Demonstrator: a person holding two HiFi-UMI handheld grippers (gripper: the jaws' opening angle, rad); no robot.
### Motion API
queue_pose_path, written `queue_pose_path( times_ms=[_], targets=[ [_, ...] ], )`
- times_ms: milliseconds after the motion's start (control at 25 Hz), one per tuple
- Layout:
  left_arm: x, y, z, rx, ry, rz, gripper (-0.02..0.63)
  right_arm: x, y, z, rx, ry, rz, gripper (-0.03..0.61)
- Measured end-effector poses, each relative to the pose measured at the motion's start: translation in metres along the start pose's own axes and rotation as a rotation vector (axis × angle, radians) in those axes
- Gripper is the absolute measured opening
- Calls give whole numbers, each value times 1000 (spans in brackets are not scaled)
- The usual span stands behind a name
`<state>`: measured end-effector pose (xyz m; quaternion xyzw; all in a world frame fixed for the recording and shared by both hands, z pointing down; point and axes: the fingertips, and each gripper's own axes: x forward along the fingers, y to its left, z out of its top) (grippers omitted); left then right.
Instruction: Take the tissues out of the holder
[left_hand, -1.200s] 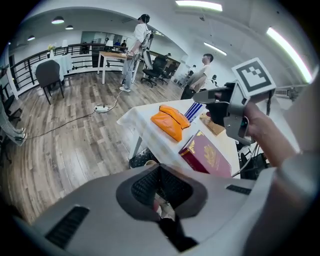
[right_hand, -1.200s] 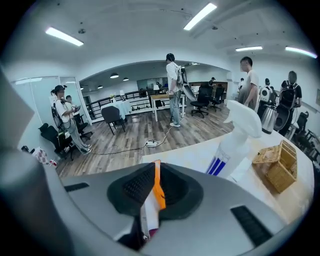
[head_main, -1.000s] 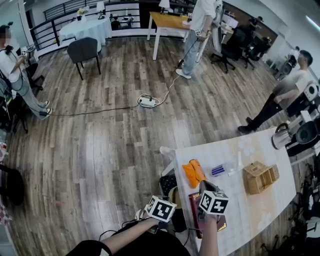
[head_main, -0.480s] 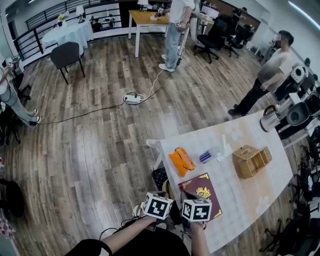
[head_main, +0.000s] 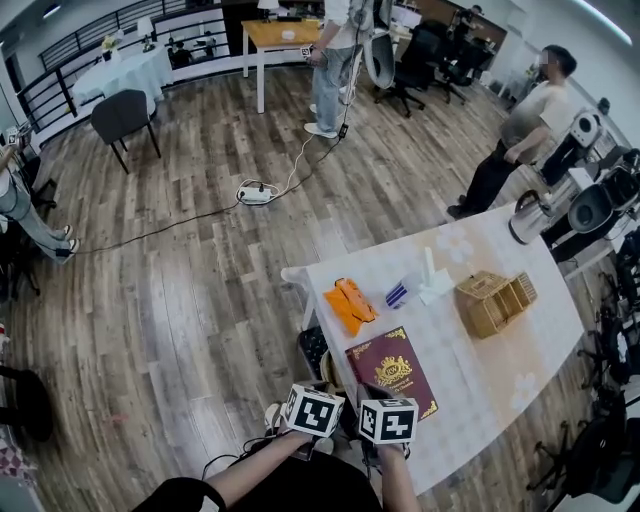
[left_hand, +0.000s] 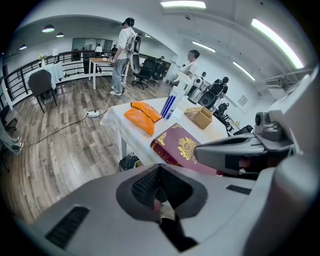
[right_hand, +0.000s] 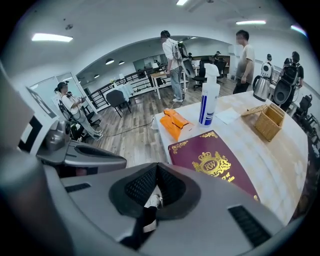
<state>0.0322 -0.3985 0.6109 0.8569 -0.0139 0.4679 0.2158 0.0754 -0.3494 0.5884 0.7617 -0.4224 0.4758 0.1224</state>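
Jaws pressed together, nothing between, on right gripper (right_hand: 156, 172) and left gripper (left_hand: 159, 174), side by side at near edge of white table (head_main: 505, 375); just beyond right gripper, apart from it, maroon gold-crested holder (head_main: 392, 372) lying flat; farther back orange pouch (head_main: 347, 303), spray bottle (head_main: 428, 270), wicker basket (head_main: 492, 302)

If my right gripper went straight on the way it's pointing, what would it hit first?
The right gripper would probably meet the maroon box first, near its closest edge, though depth is unclear.
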Motion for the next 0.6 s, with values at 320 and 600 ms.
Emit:
queue_pose_path(
  times_ms=[320,600],
  targets=[
    [-1,-24,-11,16,-4,4,6,-4,-13,-25,0,11,6,12],
    [0,-48,-15,34,-10,8,6,-28,-34,-37,15,-9,-5,12]
  ],
)
